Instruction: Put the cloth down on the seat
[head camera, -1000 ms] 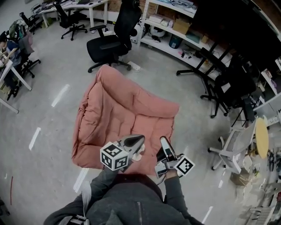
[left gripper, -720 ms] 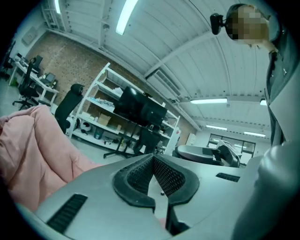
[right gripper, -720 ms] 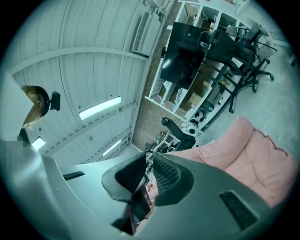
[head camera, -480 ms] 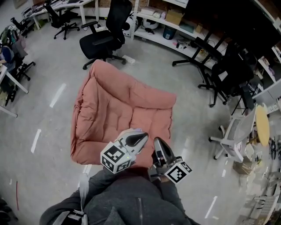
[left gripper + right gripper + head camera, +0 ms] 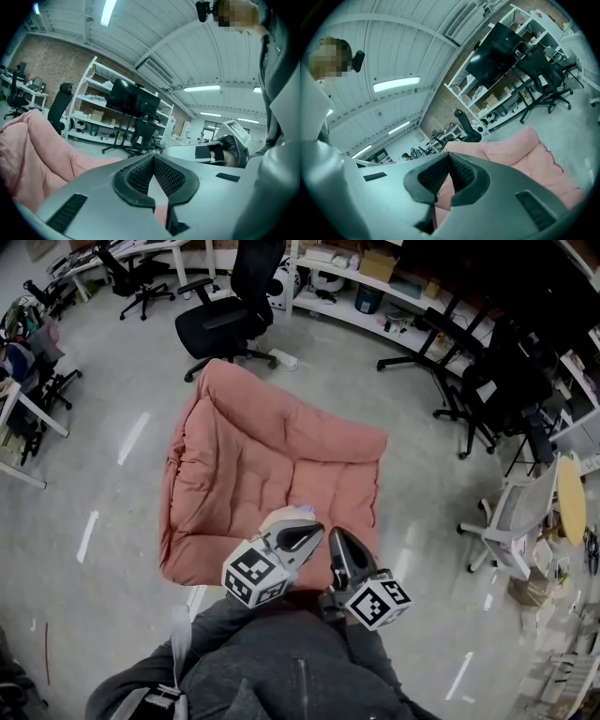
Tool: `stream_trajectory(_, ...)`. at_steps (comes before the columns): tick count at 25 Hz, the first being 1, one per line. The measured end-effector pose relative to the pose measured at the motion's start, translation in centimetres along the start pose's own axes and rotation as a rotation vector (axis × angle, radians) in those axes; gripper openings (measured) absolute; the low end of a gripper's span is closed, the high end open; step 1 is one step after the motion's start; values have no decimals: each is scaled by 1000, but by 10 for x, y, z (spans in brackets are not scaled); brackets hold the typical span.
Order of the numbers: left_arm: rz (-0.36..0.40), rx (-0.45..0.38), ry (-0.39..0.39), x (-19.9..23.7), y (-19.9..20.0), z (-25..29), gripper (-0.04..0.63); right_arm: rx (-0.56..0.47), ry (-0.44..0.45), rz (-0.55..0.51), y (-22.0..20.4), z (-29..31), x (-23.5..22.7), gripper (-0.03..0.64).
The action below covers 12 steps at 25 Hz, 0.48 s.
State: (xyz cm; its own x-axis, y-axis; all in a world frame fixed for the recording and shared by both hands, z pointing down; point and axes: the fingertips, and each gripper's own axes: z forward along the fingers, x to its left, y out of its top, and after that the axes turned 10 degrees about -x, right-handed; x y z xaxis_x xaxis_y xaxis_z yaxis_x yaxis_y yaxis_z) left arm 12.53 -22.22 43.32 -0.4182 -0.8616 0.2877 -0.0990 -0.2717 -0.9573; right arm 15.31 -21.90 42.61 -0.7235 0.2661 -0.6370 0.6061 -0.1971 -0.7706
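Closure first: my right gripper (image 5: 336, 540) has just been clamping shut, with nothing between its jaws (only the pink seat (image 5: 244, 446) shows beyond). My left gripper (image 5: 304, 533) is clenched too, the pale cloth (image 5: 284, 516) at its tip, over the seat's near edge. I judge it nearly delivered. Bare floor (image 5: 122, 512) flanks the seat, and an office chair (image 5: 230, 310) stands well beyond its far edge.

From where I stand, the seat (image 5: 262, 465) lies on the floor (image 5: 112, 381) dead centre. My left gripper (image 5: 312, 532) and right gripper (image 5: 336, 540) sit side by side over its 6 o'clock edge. An office chair (image 5: 230, 310) stands at its 12, with shelves (image 5: 366, 296) behind (running toward 2). A desk (image 5: 28, 413) is at 9, and a white chair (image 5: 511, 531) and round table (image 5: 569, 498) are near 3.
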Motion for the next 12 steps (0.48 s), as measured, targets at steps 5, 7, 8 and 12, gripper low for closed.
stream_trajectory(5, -9, 9, 16, 3, -5, -6, 8, 28, 22, -24, -8, 4, 6, 11)
stream_trajectory(7, -13, 12, 20, 4, -5, -7, 8, 36, 22, -20, -9, 5, 7, 11)
stream_trajectory(8, -15, 13, 21, 4, -5, -7, 8, 40, 21, -19, -9, 5, 8, 11)
stream_trajectory(12, -24, 20, 21, 5, -6, -7, 8, 51, 17, -13, -9, 6, 8, 11)
